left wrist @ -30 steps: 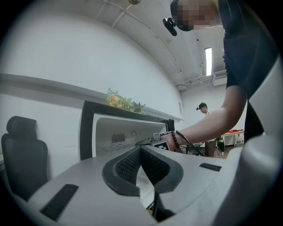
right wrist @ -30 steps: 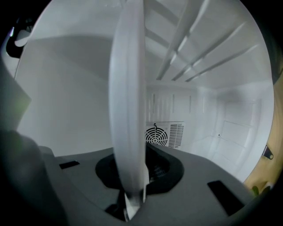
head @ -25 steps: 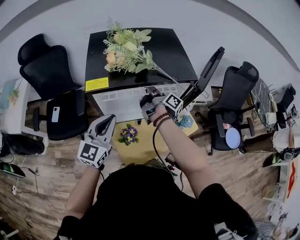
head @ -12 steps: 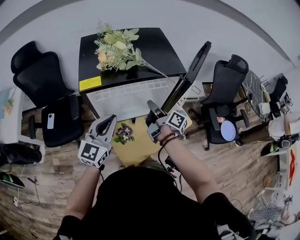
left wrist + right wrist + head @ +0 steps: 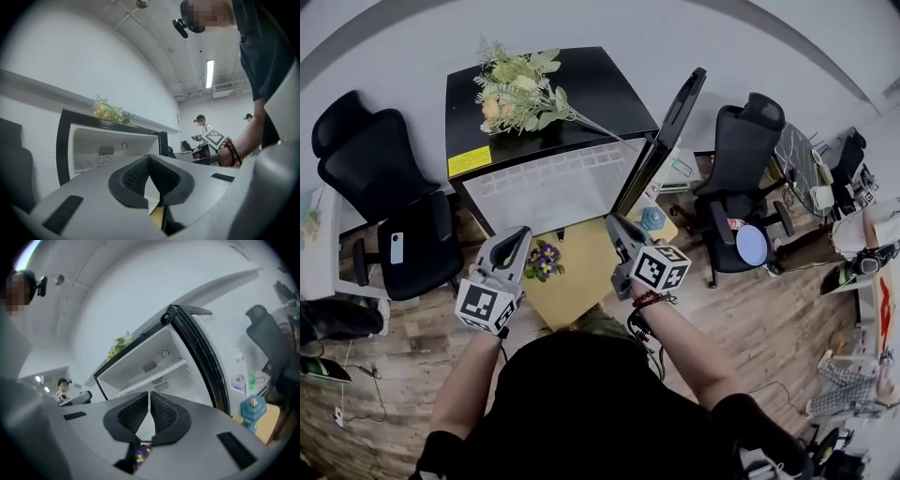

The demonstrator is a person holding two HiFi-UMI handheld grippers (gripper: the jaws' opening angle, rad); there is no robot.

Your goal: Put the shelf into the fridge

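The black fridge (image 5: 553, 94) stands open, its door (image 5: 664, 131) swung out to the right. A white shelf (image 5: 154, 372) lies across its white inside, also seen from above as the shelf (image 5: 548, 192). My right gripper (image 5: 615, 226) is shut and holds nothing; it hangs in front of the fridge mouth, clear of the shelf. In the right gripper view the right gripper (image 5: 149, 393) has its pads together. My left gripper (image 5: 518, 235) is also shut and empty, lower left of the opening. The left gripper (image 5: 149, 157) points at the fridge (image 5: 112, 145).
A bunch of flowers (image 5: 517, 89) lies on the fridge top. Between me and the fridge is a low yellow table (image 5: 581, 277) with a purple flower pot (image 5: 543, 262) and a blue bottle (image 5: 652, 218). Black office chairs (image 5: 384, 187) (image 5: 741, 178) flank the fridge. Other people stand far off.
My right gripper has drawn back from the fridge opening toward me and down. The left gripper has hardly moved. The head view has shifted a little.
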